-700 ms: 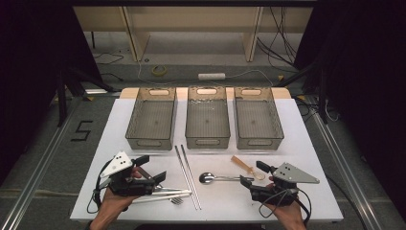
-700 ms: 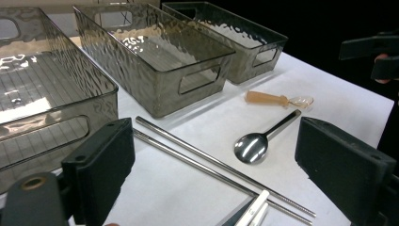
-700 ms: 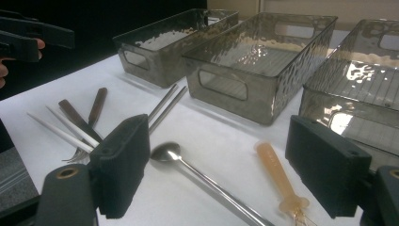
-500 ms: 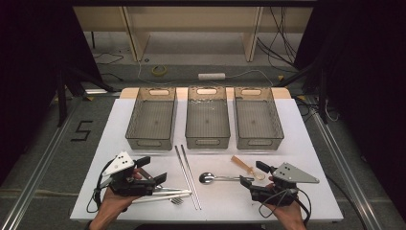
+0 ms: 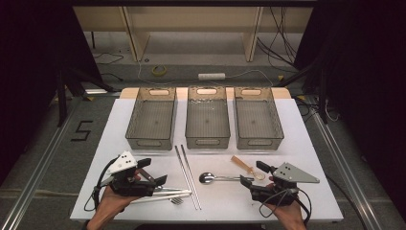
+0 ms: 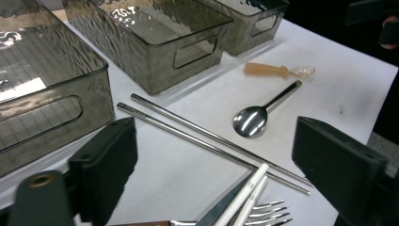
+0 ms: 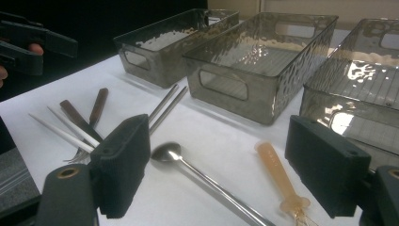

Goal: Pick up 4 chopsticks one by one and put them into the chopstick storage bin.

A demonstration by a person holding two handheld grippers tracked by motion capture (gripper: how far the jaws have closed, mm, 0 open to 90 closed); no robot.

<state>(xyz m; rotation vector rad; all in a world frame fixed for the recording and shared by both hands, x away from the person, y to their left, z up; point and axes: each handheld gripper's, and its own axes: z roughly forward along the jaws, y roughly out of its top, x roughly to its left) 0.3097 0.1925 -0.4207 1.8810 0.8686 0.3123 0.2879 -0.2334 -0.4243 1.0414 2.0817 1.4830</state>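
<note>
1. A white table point(image 5: 306, 143) stands on a grey floor, with cables, a power strip point(image 5: 211, 76) and pale wooden furniture legs behind it.
2. Three smoky clear bins sit in a row at the far side: the left bin point(image 5: 152, 118), the middle bin point(image 5: 207, 117) and the right bin point(image 5: 256, 118). All three are empty; each has a handle slot in its end walls.
3. In front of the bins the cutlery lies loose on the table: steel chopsticks point(image 5: 187, 175) run front to back, a steel spoon point(image 5: 219, 178) lies crosswise just beside them, and a small amber spoon point(image 5: 248, 167) lies slantwise near the steel spoon's handle.
4. The left gripper point(image 5: 152, 178) is held low over white chopsticks point(image 5: 158, 196) and a fork point(image 5: 178, 200); its jaws stand wide apart with nothing between them.
5. The right gripper point(image 5: 254, 173) sits by the amber spoon's bowl and the steel spoon's handle end, jaws likewise spread and empty.
6. The left gripper view shows the fork's tines point(image 6: 273, 214) and a knife blade point(image 6: 226, 202) under the white chopsticks, which the high view blurs.
7. The right gripper view shows two brown handles point(image 7: 89, 113) beside the white chopsticks, and the far left gripper point(image 7: 28, 44) with a fingertip on it.
</note>
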